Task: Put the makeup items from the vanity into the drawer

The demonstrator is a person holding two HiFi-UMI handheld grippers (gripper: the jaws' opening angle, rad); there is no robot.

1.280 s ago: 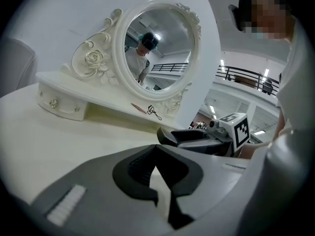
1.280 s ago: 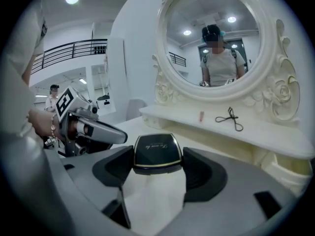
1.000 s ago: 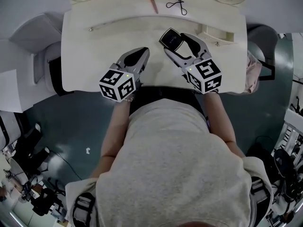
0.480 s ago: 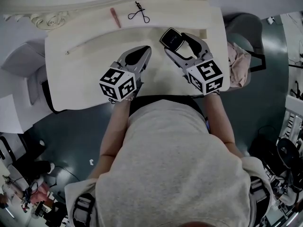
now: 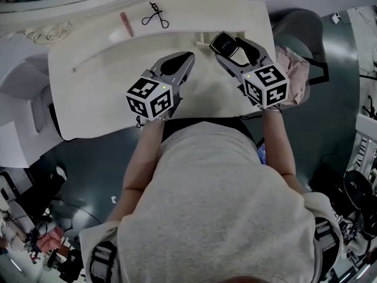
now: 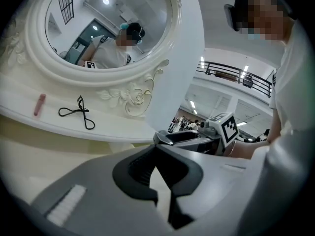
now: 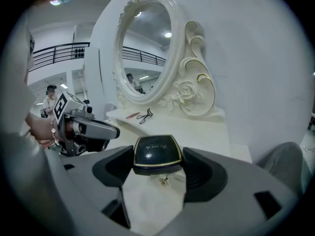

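**Compact** (image 7: 157,154): black, gold-rimmed, lid closed. Held level above the right end of the worktop (image 5: 100,93), clear of its surface.

**Right gripper** (image 7: 157,168): clamped on the compact, one jaw against each side. The case sits near the jaw tips, with its front edge overhanging them.

**Left gripper** (image 6: 156,150): jaws closed on each other with nothing between them. It hovers over the middle of the worktop, beside the right gripper and apart from it.

**Gold fitting** (image 7: 164,180): small, on the pale surface directly below the compact. It may be a drawer knob, but it is too small to be sure.

**Drawer**: no open drawer can be seen in any view.

**Curler** (image 5: 154,15): black, lying flat at the back of the worktop near the mirror (image 6: 108,28).

**Pink stick** (image 5: 125,24): just beside the curler, on its left. Both are untouched, so the task appears to be at an early stage.

**Step in hand (judged)**: carrying the compact to the drawer.

**Handling notes**:
- Keep the clamp steady and the case level. The lacquered sides are slick and the hold is shallow, so a tilt could let it slide out forward.
- The drawer must be open before the compact goes down, and the empty left gripper is free to pull it.
- Lower the compact until it rests on the drawer floor and only then part the jaws. Dropping it risks springing the lid.
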